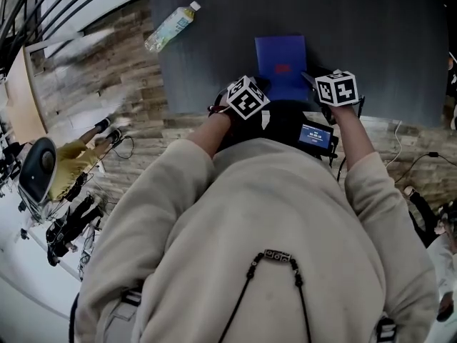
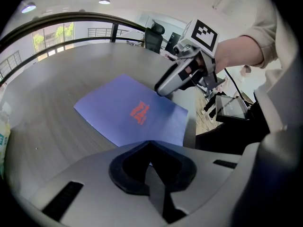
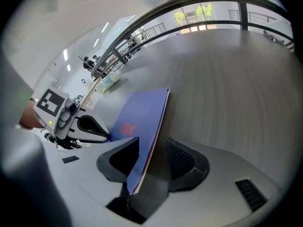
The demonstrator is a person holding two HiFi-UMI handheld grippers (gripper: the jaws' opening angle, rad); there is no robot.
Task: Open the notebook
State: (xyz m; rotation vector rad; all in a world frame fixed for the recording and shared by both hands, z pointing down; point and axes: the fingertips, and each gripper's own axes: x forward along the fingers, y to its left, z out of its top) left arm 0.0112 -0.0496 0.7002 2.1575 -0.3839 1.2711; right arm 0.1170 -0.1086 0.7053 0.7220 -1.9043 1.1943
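- Two tools are down at the near edge of the bench (image 1: 371,41), one in each of your hands, marker cubes on top.
- Your left tool (image 2: 150,144) has its jaws together, with the tips meeting right at the near edge of the notebook (image 2: 132,111). Whether they pinch that edge can't be told.
- Your right tool (image 3: 152,141) has its jaws apart. The notebook's right edge stands between them, close to the left jaw, with a clear gap to the right one, so neither pad is pressing on it.
- Between the two tools lies the notebook itself, blue with a red mark on the cover. It's cover up and closed, just in from the bench's front edge.
- Off to your left, a plastic bottle (image 1: 171,26) lies on its side at the bench's left edge, well apart from the notebook.
- Farthest out, a curved railing (image 3: 203,4) runs round behind the bench, with bright windows beyond it.
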